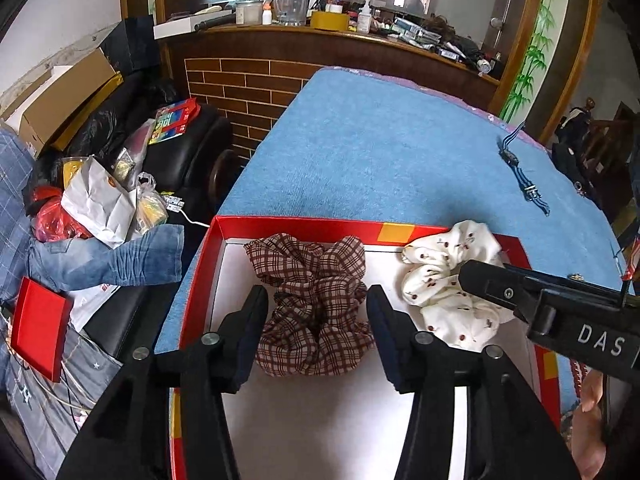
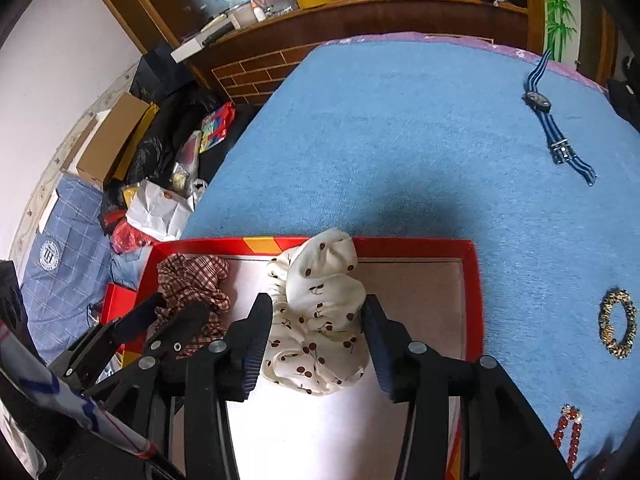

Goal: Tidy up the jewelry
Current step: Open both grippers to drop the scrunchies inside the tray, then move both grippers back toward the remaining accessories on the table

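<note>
Both grippers hang over the red box that sits on the blue cloth of the table. The left gripper has its fingers spread wide apart, one on each side of the brown plaid scrunchie, which lies inside the box toward its left end; the fingers do not pinch it. The right gripper is spread the same way around the white cherry-print scrunchie, heaped in the middle of the box against its far wall. Out on the cloth, well apart from the box, lie a blue striped watch, a gold and black bracelet and a red bead piece near the edge
</note>
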